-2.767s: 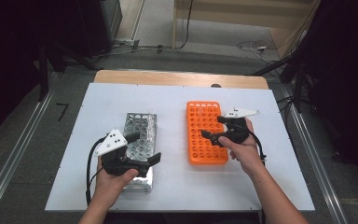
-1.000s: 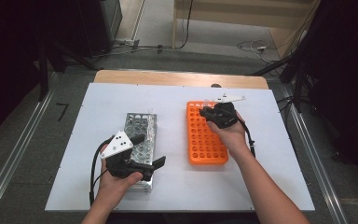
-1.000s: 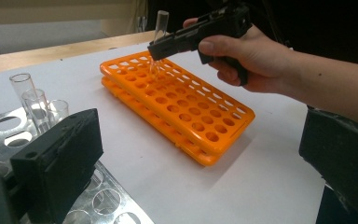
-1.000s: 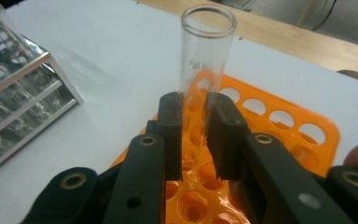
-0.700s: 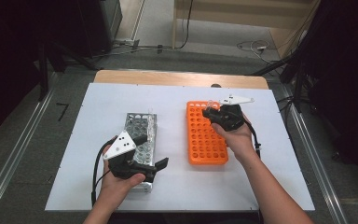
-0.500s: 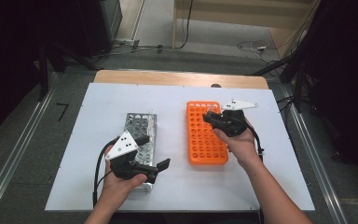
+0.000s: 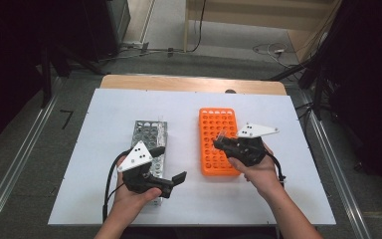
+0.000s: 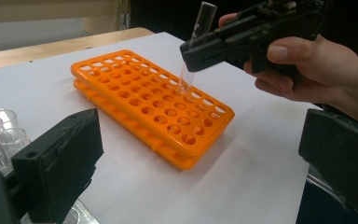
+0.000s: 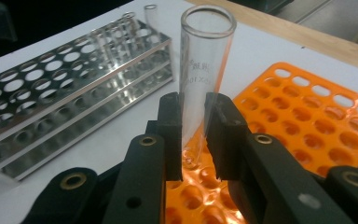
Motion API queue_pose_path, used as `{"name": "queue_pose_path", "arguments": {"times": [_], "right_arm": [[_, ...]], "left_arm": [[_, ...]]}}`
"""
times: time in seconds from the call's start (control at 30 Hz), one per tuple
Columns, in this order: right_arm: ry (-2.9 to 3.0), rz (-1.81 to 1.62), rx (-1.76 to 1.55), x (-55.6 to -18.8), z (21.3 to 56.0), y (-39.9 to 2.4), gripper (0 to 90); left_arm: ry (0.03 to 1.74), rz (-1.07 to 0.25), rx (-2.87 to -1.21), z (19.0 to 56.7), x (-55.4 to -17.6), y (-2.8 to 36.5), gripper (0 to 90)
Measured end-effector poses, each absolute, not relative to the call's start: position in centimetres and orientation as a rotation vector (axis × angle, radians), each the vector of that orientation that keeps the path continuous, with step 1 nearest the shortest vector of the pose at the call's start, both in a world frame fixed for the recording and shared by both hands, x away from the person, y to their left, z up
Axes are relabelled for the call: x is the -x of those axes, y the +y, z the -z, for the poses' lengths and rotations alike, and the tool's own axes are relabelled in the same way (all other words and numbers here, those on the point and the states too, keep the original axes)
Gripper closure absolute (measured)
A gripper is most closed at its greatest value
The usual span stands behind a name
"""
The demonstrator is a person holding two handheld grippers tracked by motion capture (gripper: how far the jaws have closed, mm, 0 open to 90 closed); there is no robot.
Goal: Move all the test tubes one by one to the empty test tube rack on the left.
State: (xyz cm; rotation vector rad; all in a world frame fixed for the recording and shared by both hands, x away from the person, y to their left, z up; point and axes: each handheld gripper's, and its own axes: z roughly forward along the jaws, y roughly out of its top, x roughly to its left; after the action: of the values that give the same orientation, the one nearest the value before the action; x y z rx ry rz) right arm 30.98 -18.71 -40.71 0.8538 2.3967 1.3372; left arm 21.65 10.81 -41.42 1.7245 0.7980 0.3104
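Glass test tube (image 9: 204, 70) upright, clamped between right gripper (image 7: 224, 144) jaws, rounded bottom just above orange rack (image 7: 219, 124) holes, mid-rack. Since a second ago right gripper has pulled back from rack's far end toward person; tube not yet seated, insertion likely next. Left gripper (image 7: 171, 167) jaws wide apart, empty, over near end of steel rack (image 7: 149, 132), left of orange rack, hardly moved. More tubes (image 8: 2, 128) wait in steel rack.
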Motion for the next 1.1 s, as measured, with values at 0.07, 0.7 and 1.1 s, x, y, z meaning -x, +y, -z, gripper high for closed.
{"name": "queue_pose_path", "arguments": {"times": [0.07, 0.7, 1.1], "right_arm": [[2.408, -1.339, -0.836, -30.3, 40.8, -18.6, 74.1], [2.522, -1.377, -0.68, -25.5, 42.4, -16.4, 74.2], [2.58, -1.39, -0.602, -24.0, 42.5, -14.8, 74.2]], "left_arm": [[0.794, -0.311, -1.722, 41.4, -21.6, 10.7, 0.2], [0.747, -0.287, -1.707, 41.1, -21.1, 9.3, 15.6], [0.69, -0.307, -1.749, 41.2, -20.5, 7.4, 45.3]]}}
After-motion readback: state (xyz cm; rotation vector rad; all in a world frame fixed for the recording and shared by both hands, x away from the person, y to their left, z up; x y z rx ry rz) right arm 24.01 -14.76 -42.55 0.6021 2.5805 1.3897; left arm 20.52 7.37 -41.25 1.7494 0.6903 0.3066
